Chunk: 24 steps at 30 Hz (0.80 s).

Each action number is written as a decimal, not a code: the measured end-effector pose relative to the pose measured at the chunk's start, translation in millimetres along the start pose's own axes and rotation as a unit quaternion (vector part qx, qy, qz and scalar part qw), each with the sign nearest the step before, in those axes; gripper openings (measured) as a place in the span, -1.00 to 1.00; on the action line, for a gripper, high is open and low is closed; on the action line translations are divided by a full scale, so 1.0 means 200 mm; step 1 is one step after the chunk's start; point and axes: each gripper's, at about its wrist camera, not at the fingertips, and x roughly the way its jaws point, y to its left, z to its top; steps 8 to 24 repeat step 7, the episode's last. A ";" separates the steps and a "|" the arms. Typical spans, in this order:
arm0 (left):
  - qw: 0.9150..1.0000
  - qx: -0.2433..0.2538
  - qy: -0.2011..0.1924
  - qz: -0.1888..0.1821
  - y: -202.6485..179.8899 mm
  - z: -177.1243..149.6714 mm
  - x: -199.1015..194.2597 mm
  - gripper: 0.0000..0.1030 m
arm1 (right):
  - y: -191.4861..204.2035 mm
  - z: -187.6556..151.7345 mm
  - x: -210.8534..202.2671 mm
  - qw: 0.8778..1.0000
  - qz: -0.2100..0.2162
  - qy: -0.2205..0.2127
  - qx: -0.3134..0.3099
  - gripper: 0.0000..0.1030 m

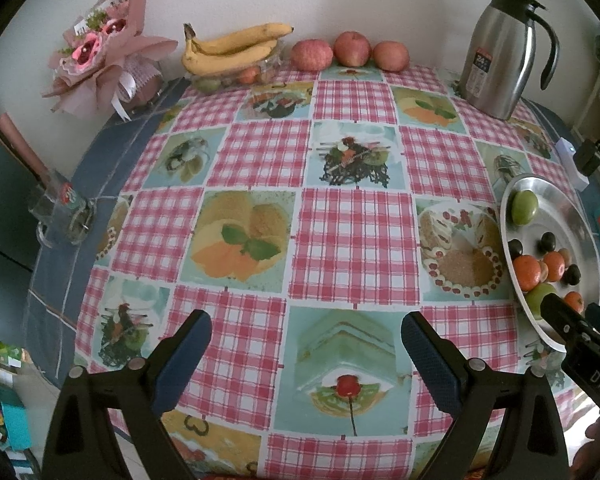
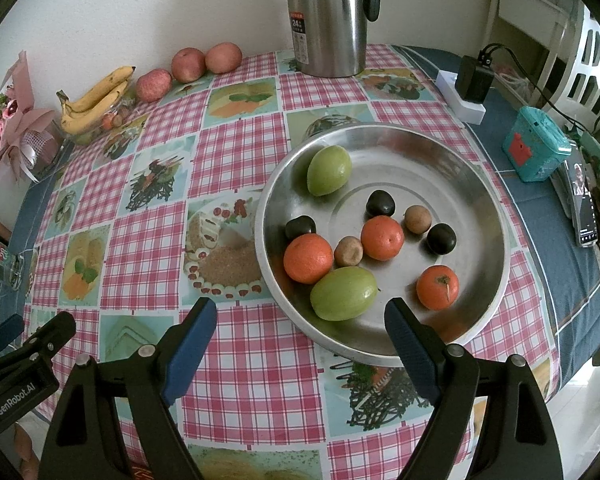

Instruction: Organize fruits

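Right wrist: green fruit [image 2: 343,294] between open gripper [image 2: 300,322] fingers

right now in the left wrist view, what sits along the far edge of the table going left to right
flower bouquet → bananas → three apples in a row: first, second, third → steel thermos jug
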 end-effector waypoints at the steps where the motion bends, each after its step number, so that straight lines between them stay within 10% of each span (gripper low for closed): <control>1: 1.000 0.001 -0.006 0.001 0.00 0.00 -0.01 0.89 | 0.00 0.00 0.00 1.000 0.000 0.000 0.000 0.68; 24: 1.000 0.001 -0.016 -0.002 0.01 0.01 -0.03 0.89 | 0.00 0.00 0.00 1.000 0.000 0.000 0.000 0.68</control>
